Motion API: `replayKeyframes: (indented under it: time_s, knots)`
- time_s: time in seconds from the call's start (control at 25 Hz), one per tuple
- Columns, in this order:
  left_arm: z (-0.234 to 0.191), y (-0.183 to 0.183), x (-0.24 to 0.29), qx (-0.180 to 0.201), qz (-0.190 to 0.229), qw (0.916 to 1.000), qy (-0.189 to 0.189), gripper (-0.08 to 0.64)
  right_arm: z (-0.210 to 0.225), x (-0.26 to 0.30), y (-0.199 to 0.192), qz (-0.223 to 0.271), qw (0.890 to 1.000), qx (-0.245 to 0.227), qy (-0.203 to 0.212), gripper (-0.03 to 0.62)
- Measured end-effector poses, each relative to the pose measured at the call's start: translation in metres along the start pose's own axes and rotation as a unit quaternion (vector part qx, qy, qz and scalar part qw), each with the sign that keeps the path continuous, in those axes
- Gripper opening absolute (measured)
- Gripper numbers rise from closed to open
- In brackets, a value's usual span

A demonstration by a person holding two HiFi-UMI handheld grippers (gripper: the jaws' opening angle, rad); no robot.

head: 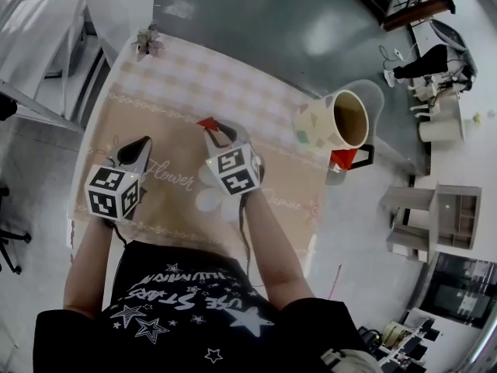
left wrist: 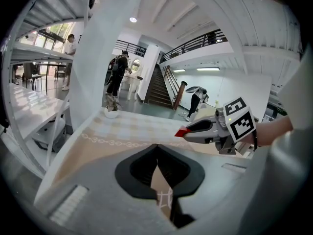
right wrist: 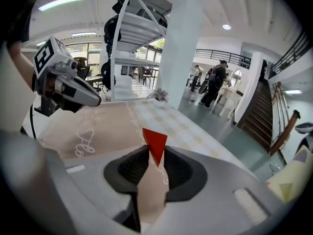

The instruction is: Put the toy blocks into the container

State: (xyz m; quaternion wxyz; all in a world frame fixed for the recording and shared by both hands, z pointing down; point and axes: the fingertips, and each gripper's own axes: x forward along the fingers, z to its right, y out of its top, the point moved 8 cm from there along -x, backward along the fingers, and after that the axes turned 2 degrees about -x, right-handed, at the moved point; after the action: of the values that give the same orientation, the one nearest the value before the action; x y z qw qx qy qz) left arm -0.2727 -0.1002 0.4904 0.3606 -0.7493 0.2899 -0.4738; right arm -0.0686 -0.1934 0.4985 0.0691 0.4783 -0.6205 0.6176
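Note:
A red triangular toy block (head: 206,122) (right wrist: 155,140) is pinched between the jaws of my right gripper (head: 211,127) (right wrist: 155,151), a little above the tan and checked tablecloth (head: 178,92). The left gripper view shows the same block (left wrist: 181,131) at that gripper's tip. My left gripper (head: 140,143) (left wrist: 156,147) hovers over the cloth's near left part, its jaws meeting at the tips with nothing between them. The container (head: 342,120), a cream tub with pastel triangles and a brown inside, stands past the table's right edge; its rim (right wrist: 298,173) shows at the right gripper view's lower right.
A small potted plant (head: 147,43) (right wrist: 160,96) sits at the table's far left corner. A red object in a black frame (head: 345,158) lies just below the container. White shelving (head: 39,45) stands to the left. People (left wrist: 117,75) walk in the hall beyond.

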Motion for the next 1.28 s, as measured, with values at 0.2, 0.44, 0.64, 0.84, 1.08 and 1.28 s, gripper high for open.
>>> replayKeyframes:
  time_s: [0.2, 0.44, 0.64, 0.84, 1.08, 1.28]
  knots:
    - [0.016, 0.014, 0.003, 0.015, 0.013, 0.9998, -0.009, 0.011, 0.017, -0.029, 0.002, 0.029, 0.999, 0.023, -0.029, 0.103]
    - [0.043, 0.039, 0.008, 0.042, 0.037, 0.9981, -0.026, 0.01, 0.04, -0.07, 0.002, 0.062, 0.994, 0.049, -0.07, 0.103]
    - [0.065, 0.06, 0.014, 0.06, 0.057, 0.996, -0.035, 0.011, 0.061, -0.105, -0.006, 0.078, 0.989, 0.063, -0.107, 0.103]
    - [0.092, 0.078, 0.023, 0.071, 0.073, 0.9937, -0.047, 0.01, 0.087, -0.142, -0.022, 0.087, 0.982, 0.079, -0.147, 0.103]
    - [0.132, 0.1, 0.042, 0.097, 0.091, 0.9884, -0.075, 0.011, 0.116, -0.181, -0.039, 0.102, 0.971, 0.093, -0.194, 0.103]
    - [0.166, 0.116, 0.06, 0.116, 0.097, 0.9845, -0.09, 0.011, 0.143, -0.208, -0.058, 0.108, 0.964, 0.105, -0.22, 0.103]
